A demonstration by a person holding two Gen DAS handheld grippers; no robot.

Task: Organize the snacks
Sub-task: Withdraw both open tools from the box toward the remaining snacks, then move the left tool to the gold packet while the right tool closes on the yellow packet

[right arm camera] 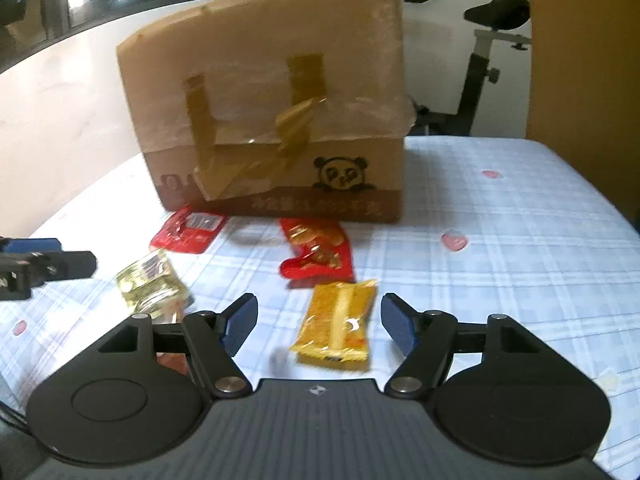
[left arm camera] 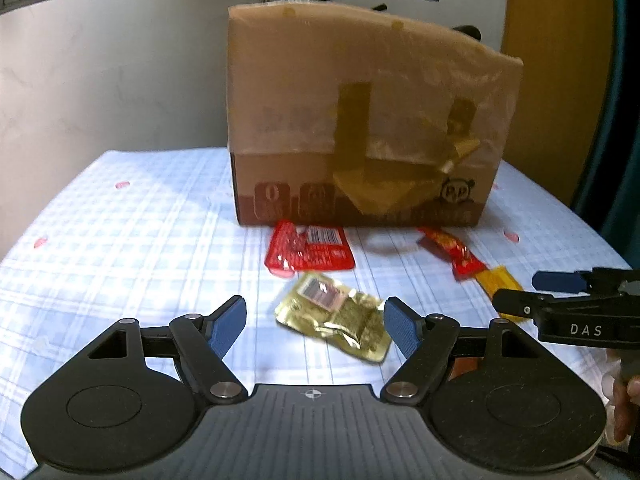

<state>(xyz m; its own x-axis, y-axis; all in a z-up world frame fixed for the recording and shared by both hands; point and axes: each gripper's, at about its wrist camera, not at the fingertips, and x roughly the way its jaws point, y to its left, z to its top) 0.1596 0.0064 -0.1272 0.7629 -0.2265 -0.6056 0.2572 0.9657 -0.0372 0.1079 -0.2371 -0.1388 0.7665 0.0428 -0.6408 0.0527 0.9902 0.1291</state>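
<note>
Snack packets are seen loose on the checked bed sheet (right arm camera: 500, 240) in front of the taped cardboard box (left arm camera: 360, 120); none appears sorted yet, so the task is judged barely begun. The gold foil packet (left arm camera: 334, 322) lies between and just beyond the released fingers of the left gripper (left arm camera: 316, 328), untouched. The yellow wafer packet (right arm camera: 338, 326) lies likewise between the open fingers of the right gripper (right arm camera: 318, 326). Two red packets (right arm camera: 316, 254) (left arm camera: 310, 250) are left further ahead, near the box.
</note>
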